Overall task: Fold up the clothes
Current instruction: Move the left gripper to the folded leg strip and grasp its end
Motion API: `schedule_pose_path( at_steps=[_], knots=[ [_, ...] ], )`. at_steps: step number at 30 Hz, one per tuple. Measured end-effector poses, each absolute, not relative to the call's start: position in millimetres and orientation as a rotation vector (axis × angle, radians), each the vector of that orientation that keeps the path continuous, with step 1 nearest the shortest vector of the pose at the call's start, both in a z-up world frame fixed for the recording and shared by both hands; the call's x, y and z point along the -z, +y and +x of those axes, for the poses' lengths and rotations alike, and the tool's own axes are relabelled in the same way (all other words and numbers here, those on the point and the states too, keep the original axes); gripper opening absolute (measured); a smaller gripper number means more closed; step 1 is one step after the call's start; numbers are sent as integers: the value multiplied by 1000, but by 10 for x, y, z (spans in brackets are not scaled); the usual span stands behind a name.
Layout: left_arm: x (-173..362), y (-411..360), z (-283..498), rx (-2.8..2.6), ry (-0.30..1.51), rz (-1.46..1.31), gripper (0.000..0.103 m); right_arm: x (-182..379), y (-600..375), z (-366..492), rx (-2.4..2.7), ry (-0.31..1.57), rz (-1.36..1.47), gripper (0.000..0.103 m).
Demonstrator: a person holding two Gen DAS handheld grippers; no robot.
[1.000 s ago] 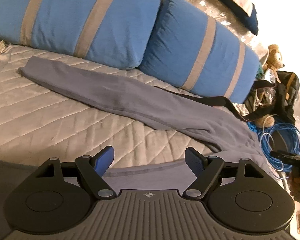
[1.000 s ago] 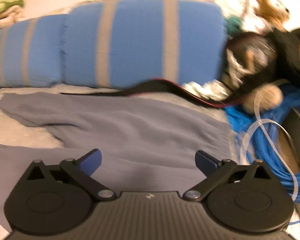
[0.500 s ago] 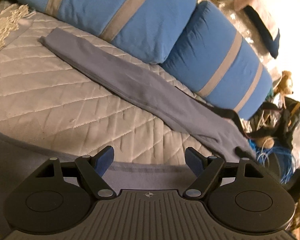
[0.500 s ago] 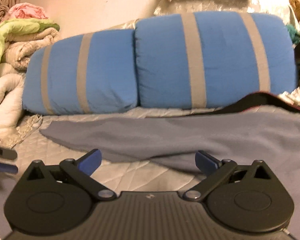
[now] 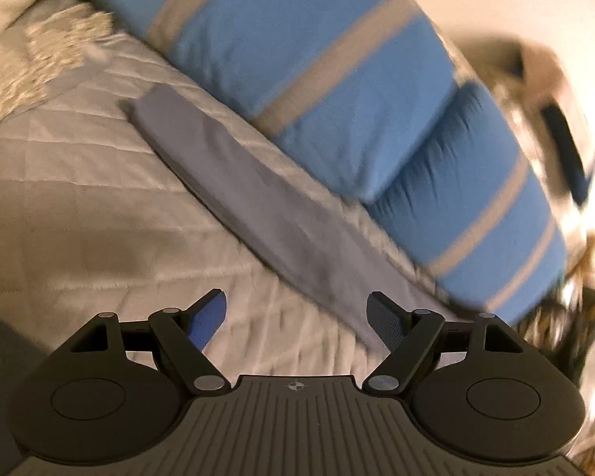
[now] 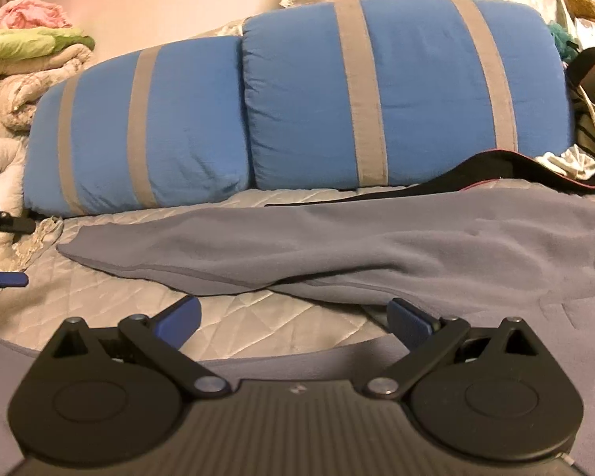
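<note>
I see the grey garment spread unfolded on the bed; folding not yet begun. Left tongs and right tongs gape wide, empty.

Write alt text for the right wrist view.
A grey garment lies spread across a quilted bed cover, one long leg or sleeve reaching left, ahead of the right gripper, whose blue-padded fingers stand open and empty. Two blue pillows with grey stripes lean behind it.

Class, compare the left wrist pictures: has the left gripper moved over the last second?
Yes. The left gripper has rolled and shifted left: the blue striped pillows now slant steeply, and the blue cable is out of view.
</note>
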State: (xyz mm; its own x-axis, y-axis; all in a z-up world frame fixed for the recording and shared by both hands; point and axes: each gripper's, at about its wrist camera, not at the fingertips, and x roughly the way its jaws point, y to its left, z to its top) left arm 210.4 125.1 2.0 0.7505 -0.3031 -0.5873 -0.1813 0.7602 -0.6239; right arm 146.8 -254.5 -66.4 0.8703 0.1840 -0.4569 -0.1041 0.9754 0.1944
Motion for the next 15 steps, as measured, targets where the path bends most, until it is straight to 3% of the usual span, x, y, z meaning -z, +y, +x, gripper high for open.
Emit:
schedule_pose_path(
  at_steps=[15],
  knots=[
    [411,2007,2664,-121,672,-1062,77,603,-2416,1437,-175,475,83,103]
  ],
)
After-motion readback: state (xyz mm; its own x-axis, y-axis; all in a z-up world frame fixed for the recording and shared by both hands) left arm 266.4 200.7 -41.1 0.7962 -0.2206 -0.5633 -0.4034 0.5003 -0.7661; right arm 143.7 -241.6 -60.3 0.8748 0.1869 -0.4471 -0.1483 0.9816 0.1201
